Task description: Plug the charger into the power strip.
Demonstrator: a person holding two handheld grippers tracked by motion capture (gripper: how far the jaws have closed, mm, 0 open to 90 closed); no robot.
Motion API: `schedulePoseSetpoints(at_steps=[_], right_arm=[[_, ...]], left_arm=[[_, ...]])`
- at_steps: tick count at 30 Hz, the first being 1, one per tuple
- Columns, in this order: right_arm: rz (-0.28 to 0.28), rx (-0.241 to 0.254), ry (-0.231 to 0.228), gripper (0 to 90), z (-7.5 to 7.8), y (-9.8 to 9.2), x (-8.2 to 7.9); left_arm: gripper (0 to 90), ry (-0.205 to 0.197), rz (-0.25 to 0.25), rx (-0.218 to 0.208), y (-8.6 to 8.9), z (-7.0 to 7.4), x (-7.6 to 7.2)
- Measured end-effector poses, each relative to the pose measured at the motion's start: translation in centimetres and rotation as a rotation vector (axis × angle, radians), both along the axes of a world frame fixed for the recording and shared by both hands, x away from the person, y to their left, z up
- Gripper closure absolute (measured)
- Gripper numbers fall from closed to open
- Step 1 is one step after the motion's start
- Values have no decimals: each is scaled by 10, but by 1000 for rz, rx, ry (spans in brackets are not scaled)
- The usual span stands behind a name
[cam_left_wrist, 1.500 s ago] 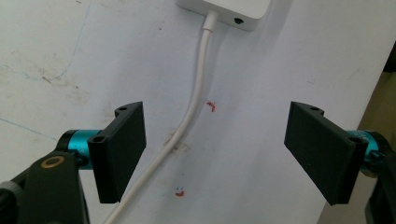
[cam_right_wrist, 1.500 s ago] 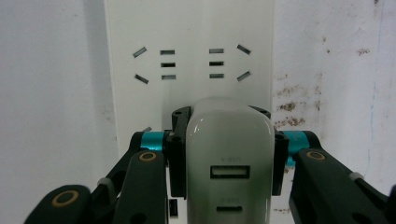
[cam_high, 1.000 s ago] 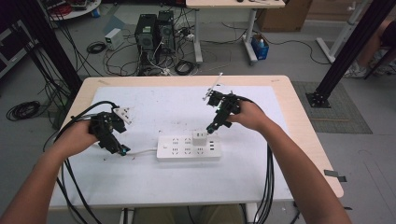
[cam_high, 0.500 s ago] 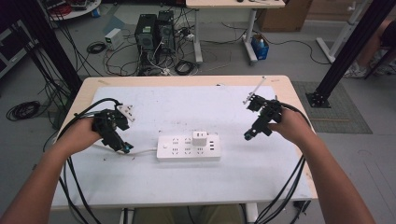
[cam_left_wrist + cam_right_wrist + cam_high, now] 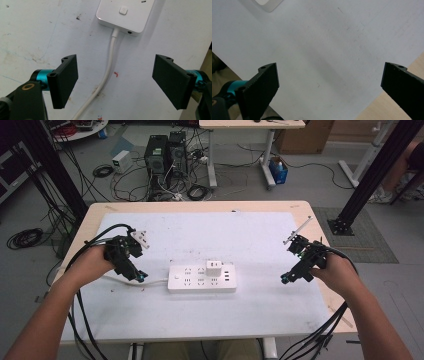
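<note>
The white power strip [image 5: 202, 278], with a white adapter [image 5: 214, 268] plugged into it, is seen at the middle of the white mat [image 5: 240, 235]. The left gripper [image 5: 131, 270] is held low over the strip's cord [image 5: 106, 75], jaws parted and empty. The right gripper [image 5: 291, 275] is held well apart near the mat's right edge, tilted down, its jaws having just been opening, spread wide with nothing between them.

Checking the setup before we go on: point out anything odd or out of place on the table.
Nothing stands out. The power strip lies flat with a white adapter plugged in. Only small dark and red marks dot the white mat.
</note>
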State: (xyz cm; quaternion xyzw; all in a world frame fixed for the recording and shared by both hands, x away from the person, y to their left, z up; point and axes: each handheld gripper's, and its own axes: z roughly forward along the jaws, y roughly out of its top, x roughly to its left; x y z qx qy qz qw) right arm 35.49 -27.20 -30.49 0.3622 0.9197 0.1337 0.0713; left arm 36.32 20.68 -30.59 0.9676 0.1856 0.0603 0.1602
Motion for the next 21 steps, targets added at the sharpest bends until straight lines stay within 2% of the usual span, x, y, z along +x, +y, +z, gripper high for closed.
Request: schedulePoseSetpoints(at_steps=[8, 12, 21], right_arm=[[24, -15, -7, 9, -3, 6, 2], [28, -22, -2, 9, -4, 9, 4], [28, -22, 4, 9, -8, 10, 5]], left_arm=[[209, -16, 3, 16, -2, 0, -2], [209, -21, 16, 9, -1, 0, -1], [209, -11, 8, 25, -3, -3, 1]])
